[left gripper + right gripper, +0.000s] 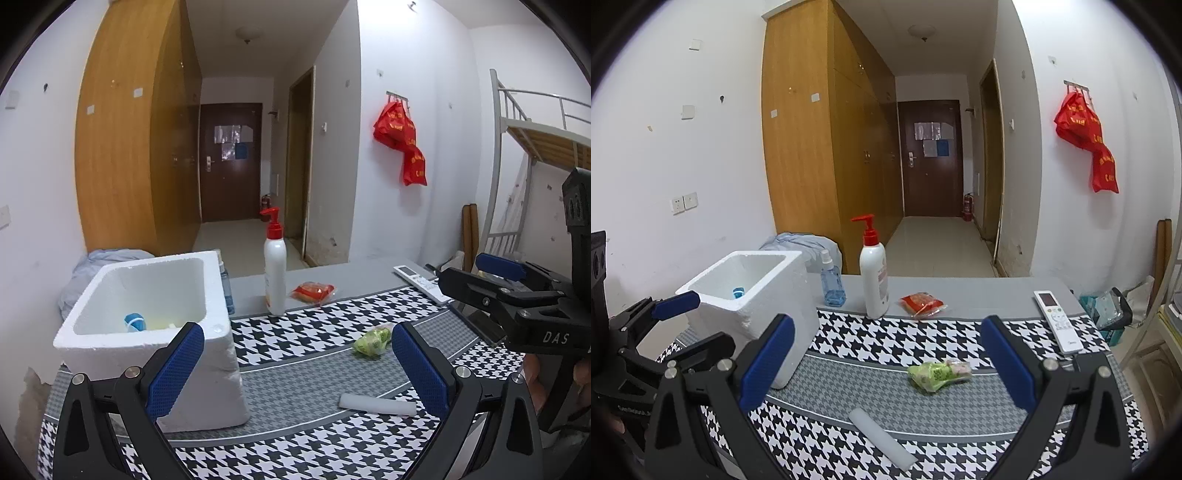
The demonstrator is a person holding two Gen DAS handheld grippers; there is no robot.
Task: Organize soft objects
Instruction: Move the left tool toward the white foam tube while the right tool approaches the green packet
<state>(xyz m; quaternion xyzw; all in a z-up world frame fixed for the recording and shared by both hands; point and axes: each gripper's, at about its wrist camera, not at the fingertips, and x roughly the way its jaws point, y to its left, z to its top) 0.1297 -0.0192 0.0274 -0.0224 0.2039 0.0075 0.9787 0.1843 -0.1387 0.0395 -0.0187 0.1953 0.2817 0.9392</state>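
Two tools hang over my tabletop [945, 288], both with their blue pads spread wide and nothing between them: my left tool [297, 373] faces the foam box, my right tool [888, 363] faces the middle of the mat. Largest on the tabletop is the houndstooth mat [871, 339], and on its left end stands the white foam box [147, 317], open at the top, with a blue soft thing [135, 322] lying at the bottom. Behind the mat stands a white pump bottle [874, 278] with a red head, and a small blue spray bottle [832, 286] sits just beside the box. A white remote [1058, 319] lies at the right. On the mat's grey band lie a white foam strip [882, 439] near me and a green packet [940, 374] further back; a red packet [921, 303] rests near the pump bottle.
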